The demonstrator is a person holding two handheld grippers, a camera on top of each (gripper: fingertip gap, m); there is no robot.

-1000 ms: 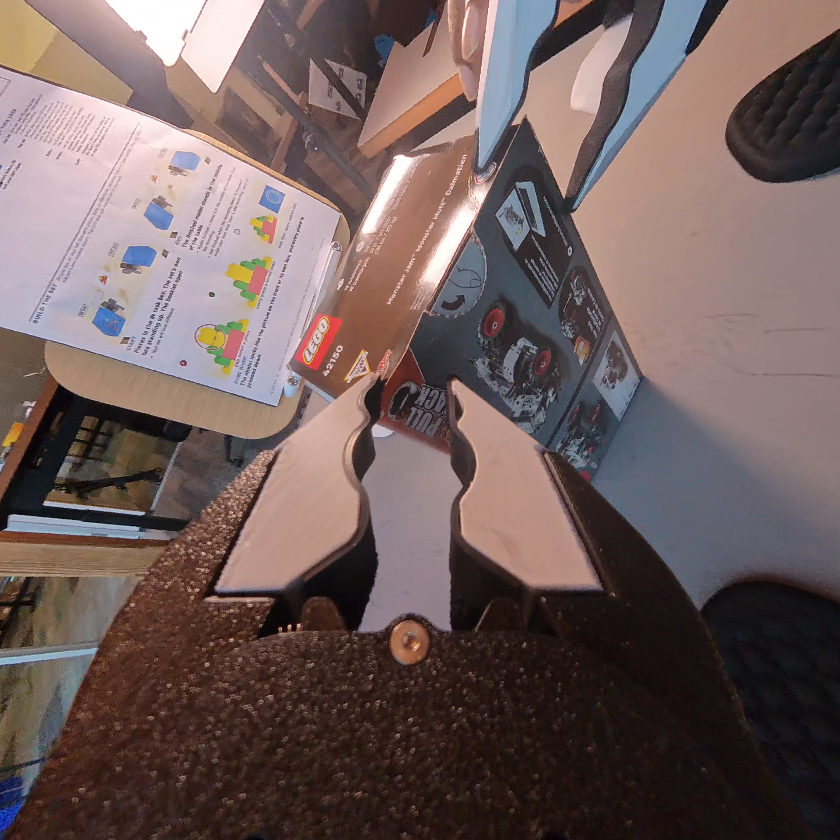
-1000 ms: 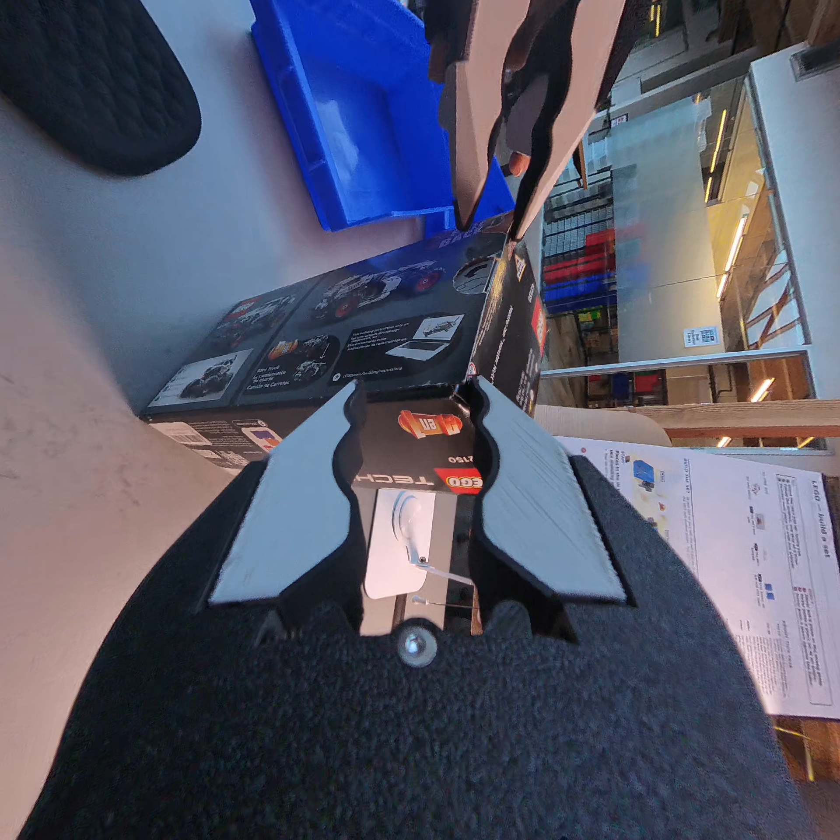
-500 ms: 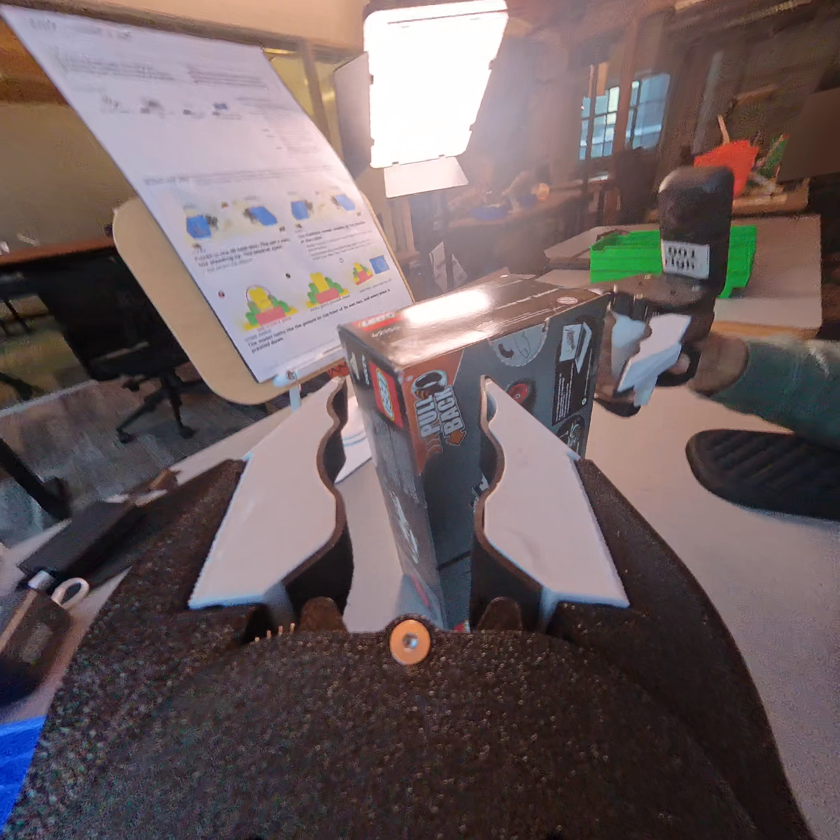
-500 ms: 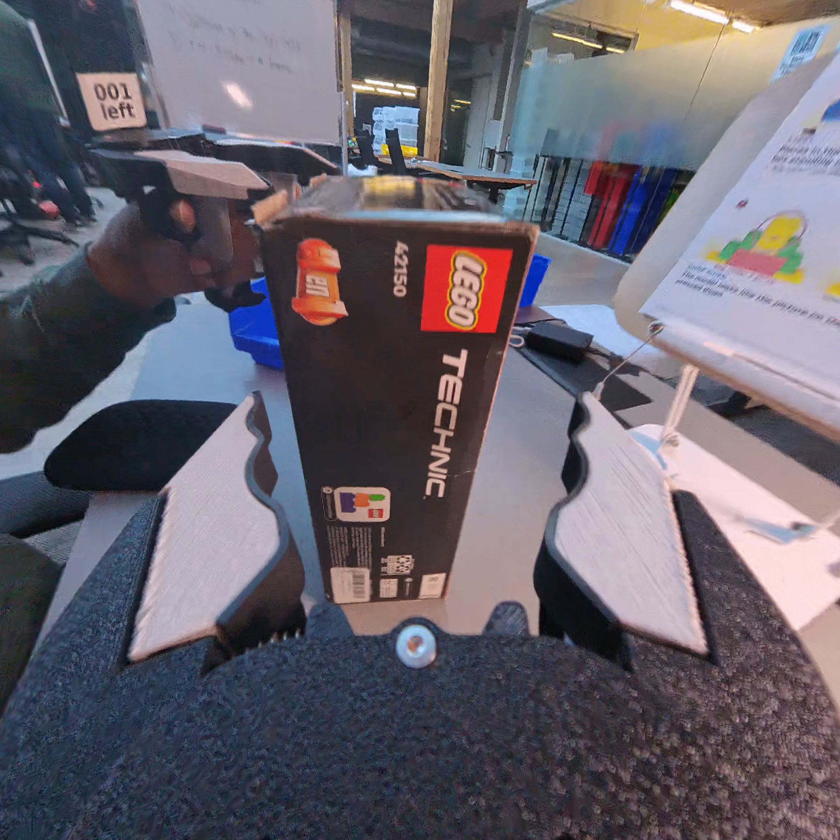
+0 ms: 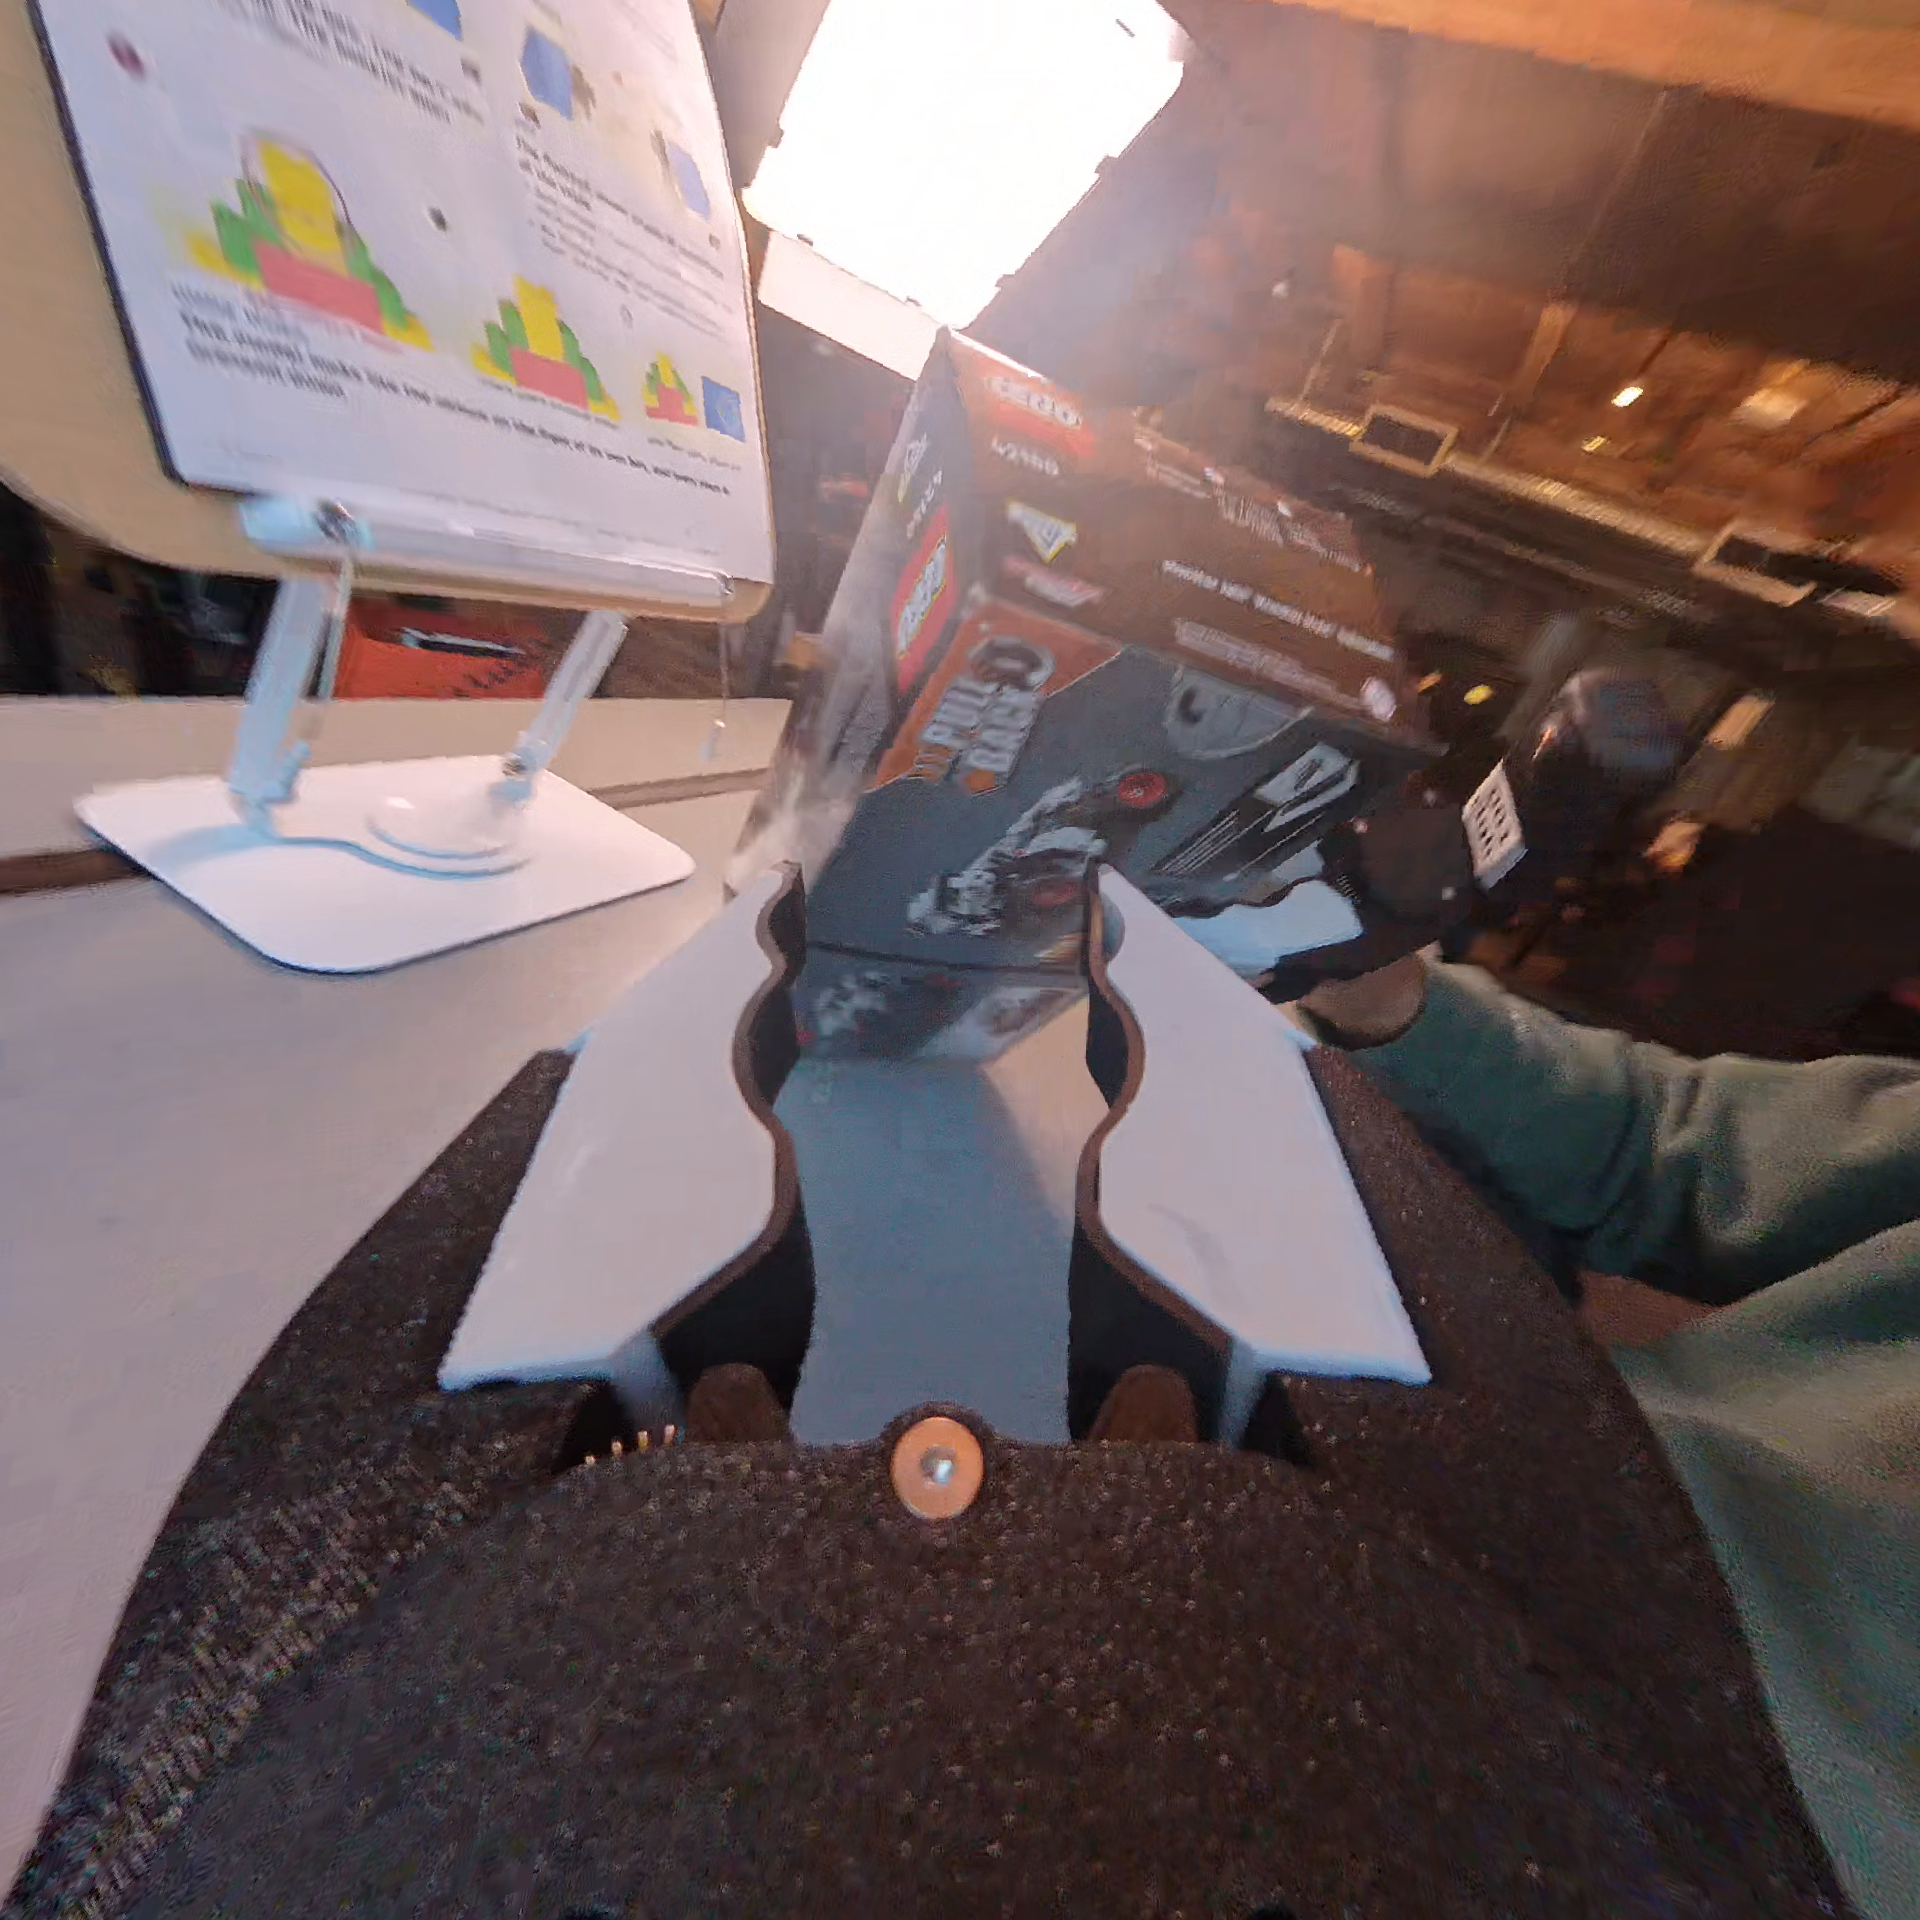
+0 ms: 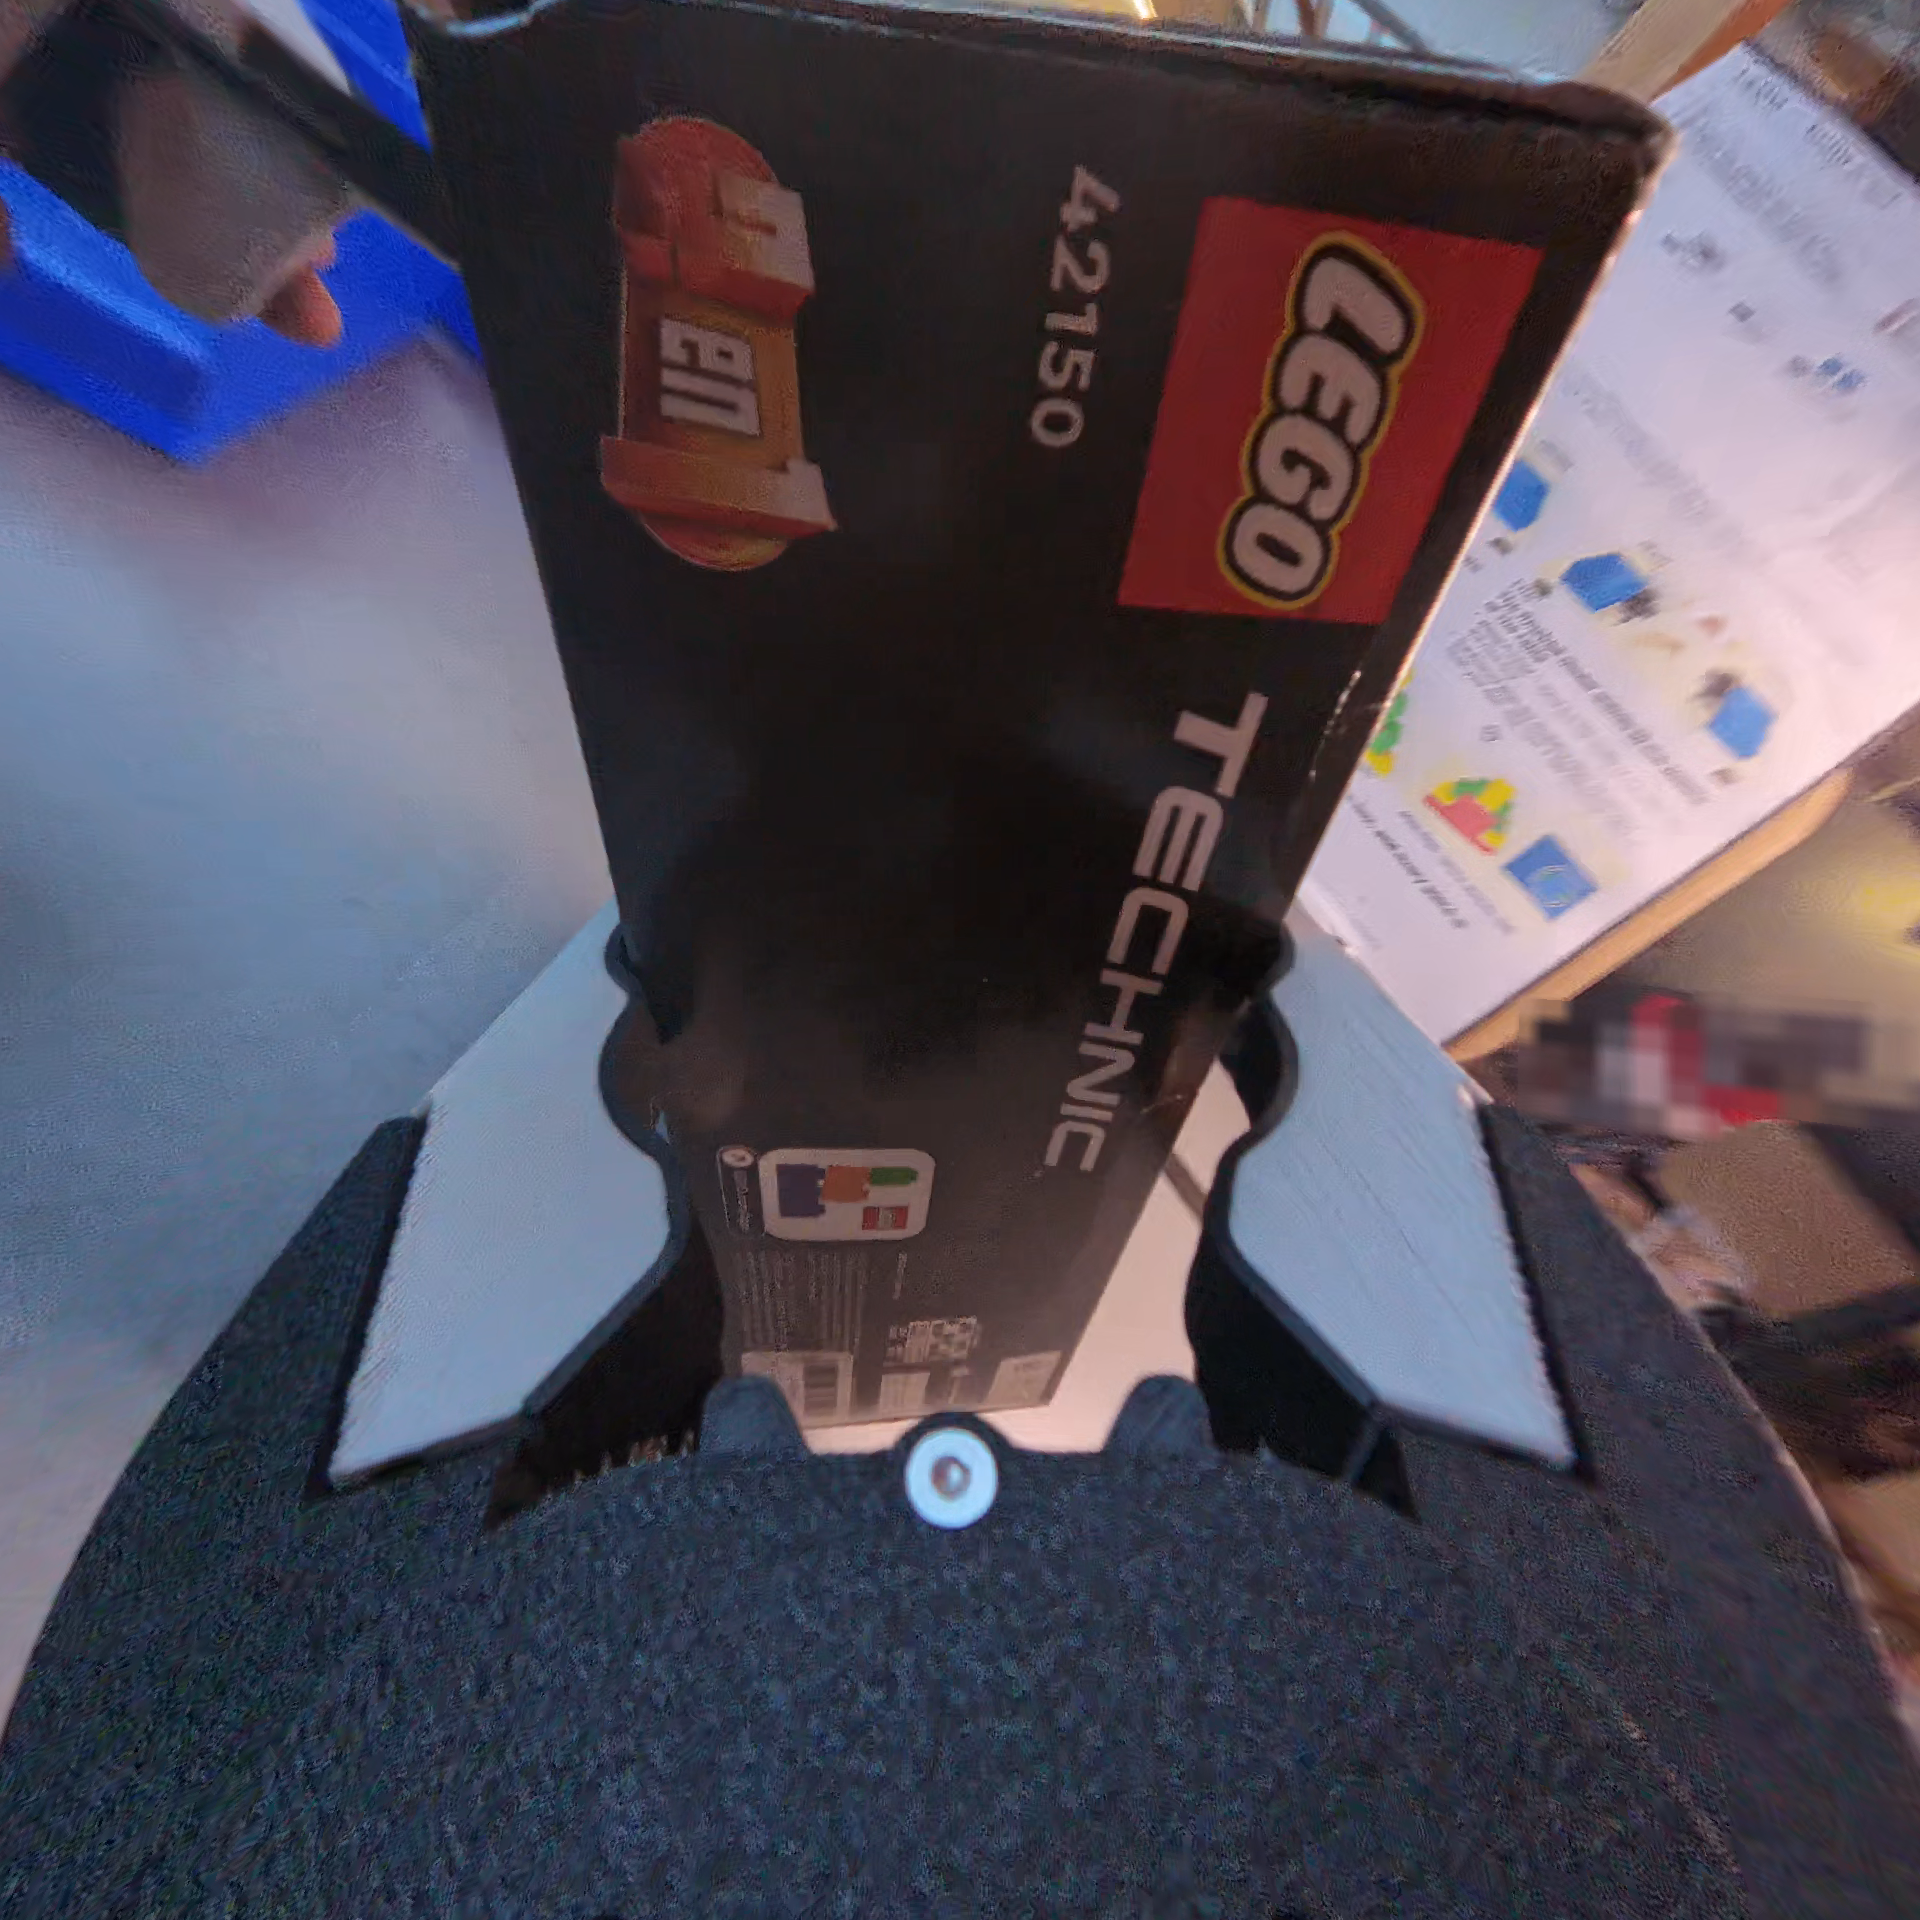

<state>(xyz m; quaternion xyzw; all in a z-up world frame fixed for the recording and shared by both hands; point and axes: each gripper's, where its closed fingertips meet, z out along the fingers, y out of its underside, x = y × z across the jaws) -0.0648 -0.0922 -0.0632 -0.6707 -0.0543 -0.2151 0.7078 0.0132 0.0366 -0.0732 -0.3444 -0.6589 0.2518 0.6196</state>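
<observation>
A black toy-brick box [image 5: 1091, 727] with a red logo hangs tilted above the grey table [image 5: 208, 1143]. My right gripper [image 6: 951, 966] is shut on its end face [image 6: 987, 623], with both fingertips pressed on the box's sides. In the left wrist view the right gripper [image 5: 1351, 914] holds the far end of the box. My left gripper [image 5: 940, 894] is open, and the box's near lower edge sits at its fingertips, unclamped. The left gripper shows blurred at the upper left of the right wrist view [image 6: 218, 208].
A printed instruction sheet [image 5: 416, 260] leans on a white stand [image 5: 395, 862] at the left rear of the table, also in the right wrist view [image 6: 1610, 571]. A blue bin [image 6: 125, 312] sits beyond the box. A green sleeve [image 5: 1662, 1143] reaches in from the right.
The box stood upright on the table between both open grippers. My right gripper has shut on its end and tilted it up. My left gripper has drawn back toward the box's near edge.
</observation>
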